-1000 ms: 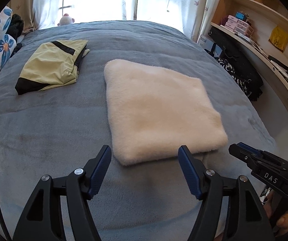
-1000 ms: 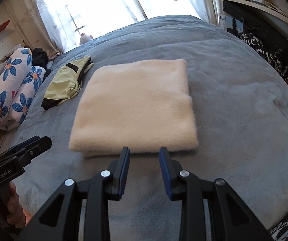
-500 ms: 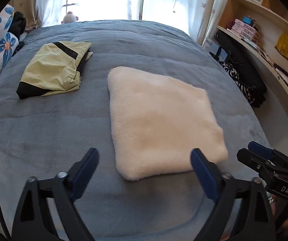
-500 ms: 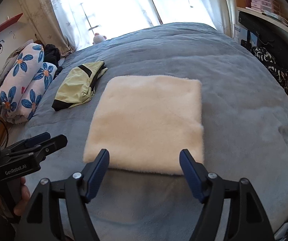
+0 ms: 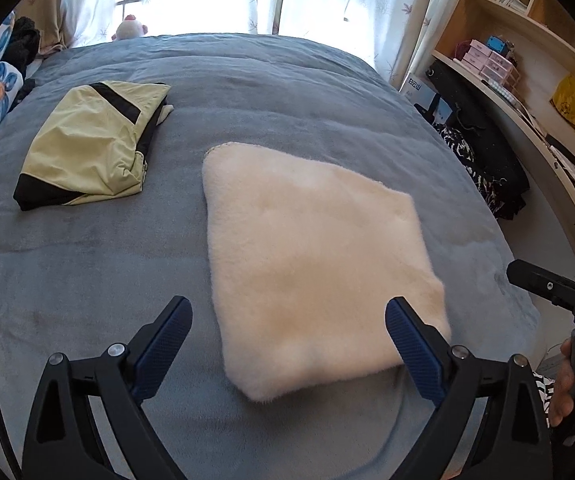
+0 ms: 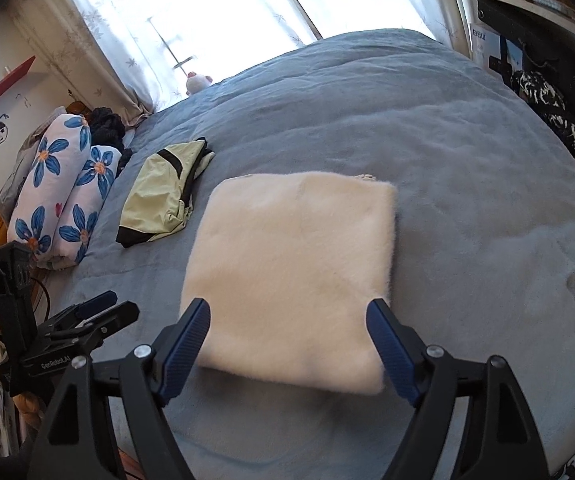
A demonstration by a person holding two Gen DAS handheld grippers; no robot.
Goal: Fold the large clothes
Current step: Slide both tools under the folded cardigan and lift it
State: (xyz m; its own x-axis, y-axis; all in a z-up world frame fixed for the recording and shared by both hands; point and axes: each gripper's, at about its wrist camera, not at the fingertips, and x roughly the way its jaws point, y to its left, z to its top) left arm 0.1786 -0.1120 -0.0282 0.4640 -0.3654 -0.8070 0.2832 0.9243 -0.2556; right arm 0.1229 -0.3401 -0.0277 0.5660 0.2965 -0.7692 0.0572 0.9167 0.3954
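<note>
As both tools hang clear of the bed [image 5: 87,272], the cream fleece garment [image 5: 311,256] lies folded into a neat square at mid-bed, w/ a yellow-and-black garment [image 5: 87,148] folded well apart to its left. Left gripper [image 5: 287,344] & right gripper [image 6: 289,340]: jaws spread wide, holding nothing. Judged from this, folding looks done; nothing unfolded in view. Count: 2 folded garments, 2 grippers, 2 floral pillows [image 6: 59,196].

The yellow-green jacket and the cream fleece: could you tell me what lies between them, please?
Only bare blue-grey bedspread separates the yellow-green jacket from the cream fleece, clearest in the left wrist view.
</note>
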